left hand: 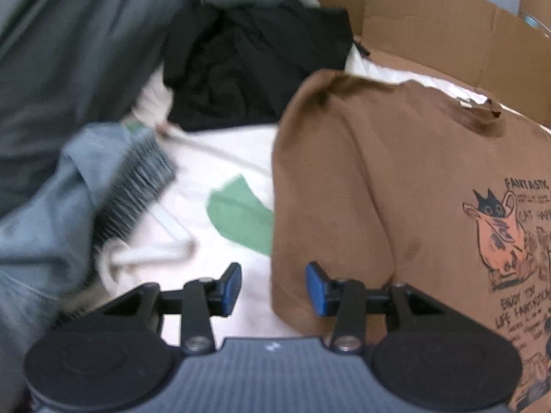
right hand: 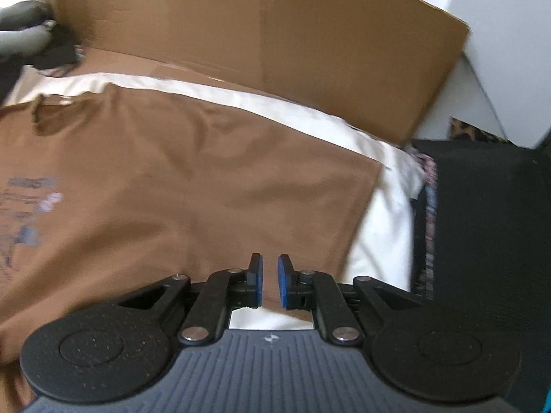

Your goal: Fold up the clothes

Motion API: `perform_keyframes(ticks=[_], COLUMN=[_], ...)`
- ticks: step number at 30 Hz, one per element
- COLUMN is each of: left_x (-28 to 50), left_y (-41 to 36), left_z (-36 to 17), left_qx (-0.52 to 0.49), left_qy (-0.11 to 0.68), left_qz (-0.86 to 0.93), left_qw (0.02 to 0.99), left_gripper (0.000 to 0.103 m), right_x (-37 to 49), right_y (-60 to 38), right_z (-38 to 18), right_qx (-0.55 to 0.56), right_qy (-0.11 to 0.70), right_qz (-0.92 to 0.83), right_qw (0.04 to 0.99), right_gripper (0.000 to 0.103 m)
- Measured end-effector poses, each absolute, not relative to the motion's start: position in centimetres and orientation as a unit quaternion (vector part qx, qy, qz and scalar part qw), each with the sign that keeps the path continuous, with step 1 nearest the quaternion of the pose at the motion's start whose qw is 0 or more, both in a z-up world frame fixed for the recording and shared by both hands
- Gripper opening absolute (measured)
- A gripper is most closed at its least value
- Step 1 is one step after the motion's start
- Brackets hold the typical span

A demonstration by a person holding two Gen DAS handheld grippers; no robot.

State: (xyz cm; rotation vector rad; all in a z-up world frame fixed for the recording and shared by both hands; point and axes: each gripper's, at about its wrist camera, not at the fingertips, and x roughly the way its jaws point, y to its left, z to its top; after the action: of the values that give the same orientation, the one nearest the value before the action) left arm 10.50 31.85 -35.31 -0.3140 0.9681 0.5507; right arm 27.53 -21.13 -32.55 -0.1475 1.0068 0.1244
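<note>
A cardboard box (right hand: 261,34) is seen across the top of the right wrist view and in the upper right of the left wrist view, set just behind the brown T-shirt (left hand: 396,186). The shirt is spread flat on a white sheet (left hand: 206,172), filling the right half of the left wrist view and the left and centre of the right wrist view; its printed cat graphic is sharp only in the left wrist view.

Only in the left wrist view are shown a heap of grey-blue clothing (left hand: 51,103) at the left, a black garment (left hand: 255,69) at upper centre, and a green patch (left hand: 241,216) on the sheet beside the shirt's edge. Only in the right wrist view is a black surface (right hand: 489,223) shown at the right.

The left tool (left hand: 273,289) is released, its pads apart over the shirt's left edge, nothing gripped. The right tool (right hand: 270,282) is nearly closed, a narrow gap left between the pads, nothing held.
</note>
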Motion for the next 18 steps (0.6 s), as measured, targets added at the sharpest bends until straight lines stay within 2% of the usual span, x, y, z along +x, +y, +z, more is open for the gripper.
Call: perform_keyframes(ticks=[4,6,7,9,10,18], left_x=[10.7,10.7,10.6,10.5,10.5,9.8], left_y=[32.2,32.5,32.7,32.9,33.0,33.9], left_z=[-36.5,-36.7,-36.6,-36.0,-35.6,-30.8], left_qx=[-0.193,-0.213,-0.228,-0.228,-0.227,-0.168], left_qy=[0.450,0.445,0.441,0.439,0.439,0.398], left_qz=[0.264,0.269,0.269,0.266,0.264,0.312], left_qw=[0.831,0.827,0.825,0.827,0.828,0.847], left_gripper=[0.051,0.050,0.045,0.012,0.004,0.003], right_x=[27.4,27.3,27.2,27.1,27.0,26.4], right_y=[-19.3,-18.2,-17.7,-16.8,-16.4,-13.6], right_z=[-32.0,-32.0,-32.0,-32.2,-32.3,-33.3], right_qx=[-0.058,-0.058,-0.059,-0.061,-0.061,-0.055], right_qy=[0.477,0.479,0.479,0.482,0.484,0.499], right_qz=[0.098,0.110,0.117,0.131,0.138,0.187], right_qw=[0.871,0.869,0.868,0.864,0.862,0.844], right_gripper=[0.014,0.018,0.018,0.018,0.018,0.018])
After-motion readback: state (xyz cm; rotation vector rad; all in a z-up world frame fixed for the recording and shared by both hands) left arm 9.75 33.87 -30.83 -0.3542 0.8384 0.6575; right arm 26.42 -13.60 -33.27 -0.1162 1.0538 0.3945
